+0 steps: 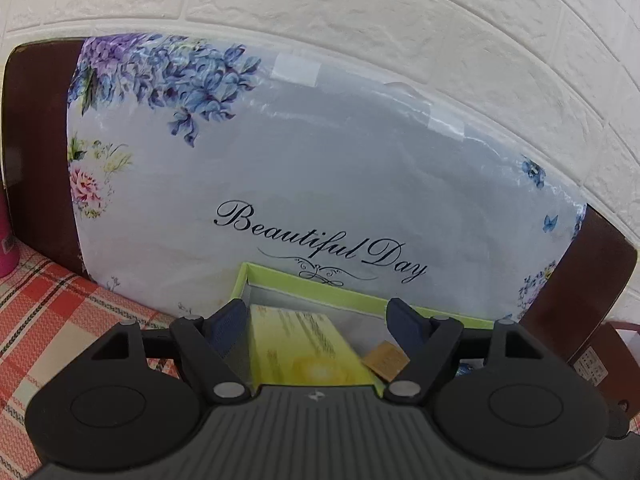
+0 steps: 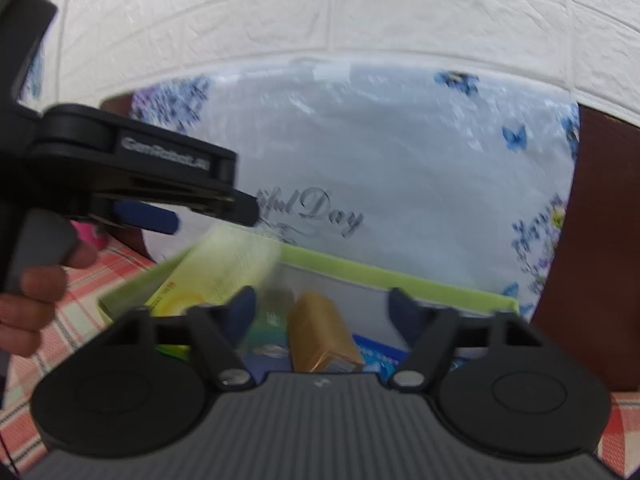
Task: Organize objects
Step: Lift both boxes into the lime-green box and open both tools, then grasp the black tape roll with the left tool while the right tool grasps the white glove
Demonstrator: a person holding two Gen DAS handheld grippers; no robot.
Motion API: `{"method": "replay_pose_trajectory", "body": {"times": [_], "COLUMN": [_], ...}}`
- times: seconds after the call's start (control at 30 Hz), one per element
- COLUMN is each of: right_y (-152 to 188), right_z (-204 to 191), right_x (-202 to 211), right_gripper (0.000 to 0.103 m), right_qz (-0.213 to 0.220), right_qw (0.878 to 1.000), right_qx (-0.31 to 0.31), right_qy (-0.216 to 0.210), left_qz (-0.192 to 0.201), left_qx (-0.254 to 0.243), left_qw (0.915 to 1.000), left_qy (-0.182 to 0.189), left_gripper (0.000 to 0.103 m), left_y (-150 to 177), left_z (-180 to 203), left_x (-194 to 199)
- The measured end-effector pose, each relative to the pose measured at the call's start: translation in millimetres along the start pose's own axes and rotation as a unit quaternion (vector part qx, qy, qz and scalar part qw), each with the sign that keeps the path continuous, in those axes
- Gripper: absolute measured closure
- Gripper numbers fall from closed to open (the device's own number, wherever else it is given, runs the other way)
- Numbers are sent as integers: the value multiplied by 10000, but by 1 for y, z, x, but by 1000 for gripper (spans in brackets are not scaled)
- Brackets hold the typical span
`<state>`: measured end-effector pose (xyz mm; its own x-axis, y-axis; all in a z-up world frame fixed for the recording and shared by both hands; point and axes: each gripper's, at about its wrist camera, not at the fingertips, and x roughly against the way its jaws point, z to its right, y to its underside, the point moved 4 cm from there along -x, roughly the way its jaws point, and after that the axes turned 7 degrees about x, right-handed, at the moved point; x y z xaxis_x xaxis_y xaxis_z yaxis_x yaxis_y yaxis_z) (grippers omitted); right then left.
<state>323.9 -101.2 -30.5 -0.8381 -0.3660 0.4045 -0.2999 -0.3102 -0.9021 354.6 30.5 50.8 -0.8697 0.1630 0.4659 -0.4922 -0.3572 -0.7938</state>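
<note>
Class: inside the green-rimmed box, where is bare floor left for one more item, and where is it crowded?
Bare pale floor lies along the green box's far wall and right corner, beyond the gold box. The near left side is crowded: yellow box, gold box and blue packets.

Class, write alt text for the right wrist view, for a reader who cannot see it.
The right gripper, jaws open, hovers over a green tray holding a gold box. On the left, the left gripper is above a blurred yellow box at the tray's edge. A floral pillow stands behind.
</note>
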Motion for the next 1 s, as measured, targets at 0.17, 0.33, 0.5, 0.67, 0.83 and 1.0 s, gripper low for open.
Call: {"method": "replay_pose_trajectory", "body": {"times": [0.17,0.33,0.5,0.67,0.83,1.0], "right_y": [13,11,12,30,57,92], "right_z": [-4,-2,2,-2,-9,-16], "right_x": [18,52,105,157,193,215], "right_gripper": [8,0,0,0,0,0], "right_qz": [65,86,158,147,52,-211], "right_qw": [9999,9995,9983,9976,9963,9945], "right_qx": [-23,-174,-426,-495,-605,-789], "right_qy": [80,239,356,451,604,658], "left_qz": [-66,-159,-193,-314,-498,-727], "left_qx": [181,-182,-466,-504,-354,-329], "left_qw": [9998,9996,9986,9982,9981,9968], "left_qy": [61,-129,-133,-62,-40,-97], "left_gripper": [23,23,23,23,23,23], "left_y": [3,15,40,68,101,140], "left_z": [-2,17,30,35,22,9], "left_x": [21,56,96,126,145,149]}}
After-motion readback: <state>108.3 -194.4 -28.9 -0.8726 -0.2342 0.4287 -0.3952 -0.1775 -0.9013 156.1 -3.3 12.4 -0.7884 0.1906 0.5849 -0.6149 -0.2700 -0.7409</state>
